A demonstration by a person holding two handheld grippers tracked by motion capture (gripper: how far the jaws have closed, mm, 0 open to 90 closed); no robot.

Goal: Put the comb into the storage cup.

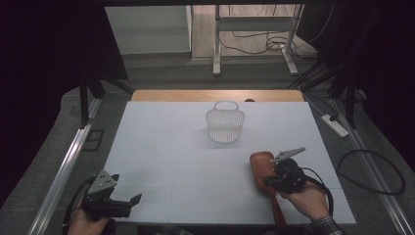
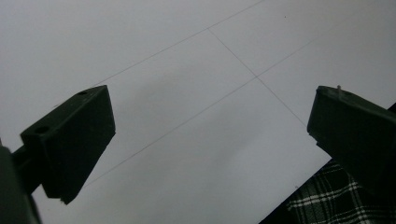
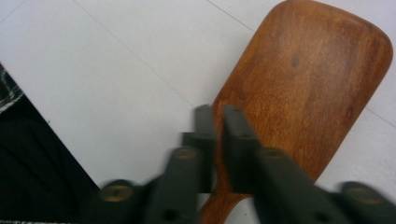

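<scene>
Grippers two; paddle (image 3: 308, 88) one (wooden)

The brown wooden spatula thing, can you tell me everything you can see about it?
The wooden spatula is reddish-brown with visible grain and a smooth, slightly shiny look. It has a wide, flat blade with rounded corners that narrows into a slim handle. It sits flat at the near right of the white table, blade pointing away from the person and handle reaching to the table's near edge. The right gripper is shut on the edge of the blade near the neck. The white basket stands apart, farther back.
</scene>
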